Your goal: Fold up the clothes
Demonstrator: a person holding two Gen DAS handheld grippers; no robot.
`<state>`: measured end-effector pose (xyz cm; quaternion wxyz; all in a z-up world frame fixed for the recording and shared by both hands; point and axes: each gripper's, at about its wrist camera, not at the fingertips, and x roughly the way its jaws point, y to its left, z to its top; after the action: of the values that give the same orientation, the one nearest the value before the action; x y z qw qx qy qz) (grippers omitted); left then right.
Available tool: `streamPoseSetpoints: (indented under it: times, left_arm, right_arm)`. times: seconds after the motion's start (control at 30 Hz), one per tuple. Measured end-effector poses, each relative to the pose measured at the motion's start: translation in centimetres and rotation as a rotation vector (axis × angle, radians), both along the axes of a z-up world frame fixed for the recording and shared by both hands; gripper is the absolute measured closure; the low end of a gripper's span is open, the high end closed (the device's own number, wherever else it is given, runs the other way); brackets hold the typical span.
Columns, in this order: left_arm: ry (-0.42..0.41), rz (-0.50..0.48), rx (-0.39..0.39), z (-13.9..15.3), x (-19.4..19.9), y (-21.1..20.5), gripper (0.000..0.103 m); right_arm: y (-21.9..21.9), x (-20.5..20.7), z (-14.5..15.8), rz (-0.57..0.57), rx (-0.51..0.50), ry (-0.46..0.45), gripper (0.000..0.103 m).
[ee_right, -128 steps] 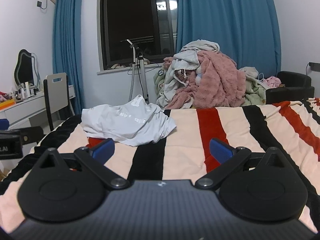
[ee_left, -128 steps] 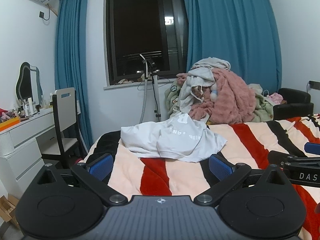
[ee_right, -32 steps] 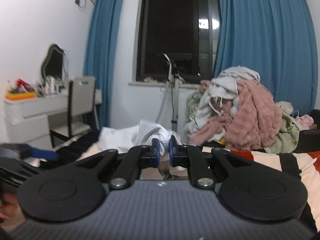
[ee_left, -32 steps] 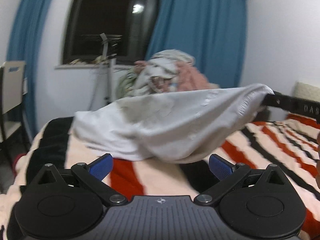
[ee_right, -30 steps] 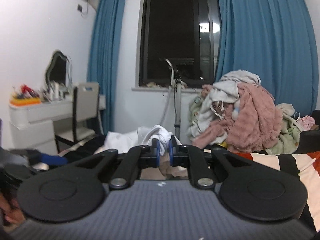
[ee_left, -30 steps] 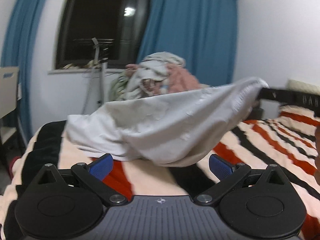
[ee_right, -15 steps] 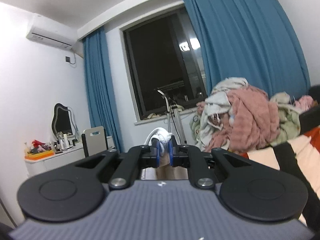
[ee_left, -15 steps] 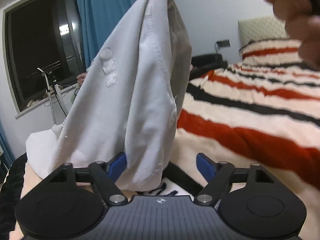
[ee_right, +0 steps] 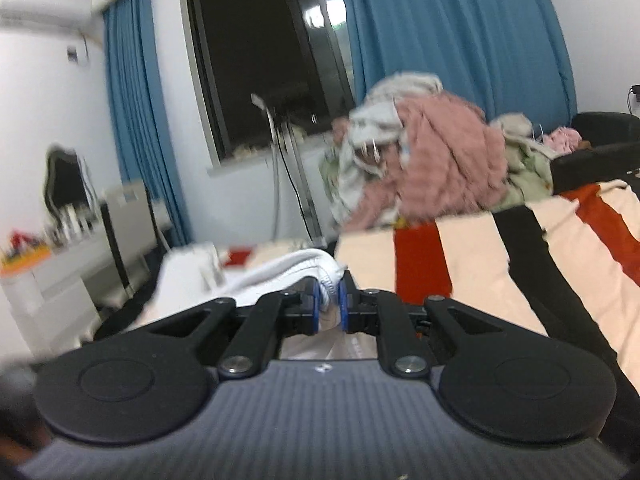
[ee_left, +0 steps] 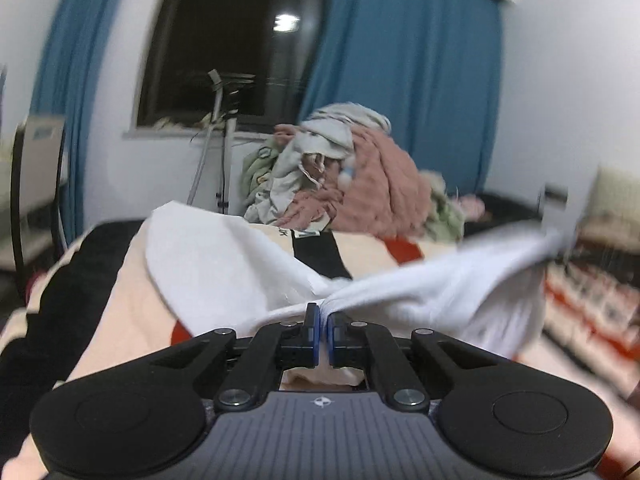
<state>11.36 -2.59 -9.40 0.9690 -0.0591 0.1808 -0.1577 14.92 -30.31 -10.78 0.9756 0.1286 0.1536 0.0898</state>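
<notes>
A white shirt (ee_left: 224, 264) lies partly on the striped bed (ee_left: 128, 312) and is stretched between both grippers. My left gripper (ee_left: 323, 326) is shut on a bunched edge of the shirt, low over the bed. The cloth runs from it up to the right, where the blurred right gripper (ee_left: 554, 210) holds the other end. In the right wrist view my right gripper (ee_right: 329, 300) is shut on a ribbed hem of the white shirt (ee_right: 280, 270), which trails left over the bed (ee_right: 472, 256).
A tall heap of clothes (ee_left: 344, 176) with a pink fleece (ee_right: 444, 160) sits at the far end of the bed. A stand (ee_left: 222, 140) is by the dark window. A chair (ee_right: 128, 216) and a white dresser (ee_right: 48, 280) stand left. Both views are motion-blurred.
My left gripper has shut on the shirt; half a second ago it was open under the hanging cloth. The right gripper has come down from high up, and the shirt now stretches low between both.
</notes>
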Motion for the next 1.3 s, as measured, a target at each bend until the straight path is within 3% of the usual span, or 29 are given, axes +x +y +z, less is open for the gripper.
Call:
streamPoseSetpoints:
  times: [0.17, 0.3, 0.43, 0.57, 0.6, 0.67, 0.73, 0.83, 0.93, 1.1, 1.3]
  left_arm:
    - [0.109, 0.043, -0.182, 1.5, 2.9, 5.9, 0.099]
    - [0.206, 0.038, -0.111, 1.0, 7.5, 6.6, 0.098]
    - [0.282, 0.008, -0.057, -1.7, 11.0, 5.6, 0.094]
    - [0.334, 0.045, -0.087, -4.2, 12.9, 6.3, 0.087]
    - [0.332, 0.043, -0.085, -4.3, 12.7, 7.1, 0.087]
    - [0.322, 0.036, -0.064, -3.9, 12.9, 7.2, 0.071]
    - [0.32, 0.029, -0.053, -3.2, 12.6, 7.8, 0.064]
    - [0.335, 0.052, -0.03, -1.4, 11.5, 9.0, 0.043]
    - [0.307, 0.071, 0.005, 0.2, 9.6, 10.2, 0.041]
    - [0.174, 0.099, 0.085, 3.3, 4.1, 10.5, 0.026]
    - [0.066, -0.074, 0.205, 3.0, 0.2, 4.8, 0.018]
  right_arm:
    - [3.5, 0.6, -2.0, 0.083, -0.056, 0.168, 0.089]
    - [6.0, 1.5, -4.5, 0.16, -0.112, 0.295, 0.089]
    - [5.7, 2.4, -4.9, 0.177, -0.025, 0.309, 0.088]
    - [5.5, 3.3, -5.2, 0.193, 0.063, 0.322, 0.089]
    - [5.4, 3.6, -5.3, 0.197, 0.084, 0.325, 0.088]
    - [5.3, 4.0, -5.5, 0.205, 0.128, 0.332, 0.088]
    - [5.2, 4.3, -5.5, 0.208, 0.162, 0.331, 0.088]
    - [5.2, 4.0, -4.9, 0.188, 0.161, 0.293, 0.088]
    - [5.3, 3.7, -4.3, 0.168, 0.159, 0.255, 0.089]
    - [4.9, 3.2, -3.5, 0.126, 0.149, 0.201, 0.088]
    - [4.6, 2.9, -3.5, 0.095, 0.128, 0.187, 0.089]
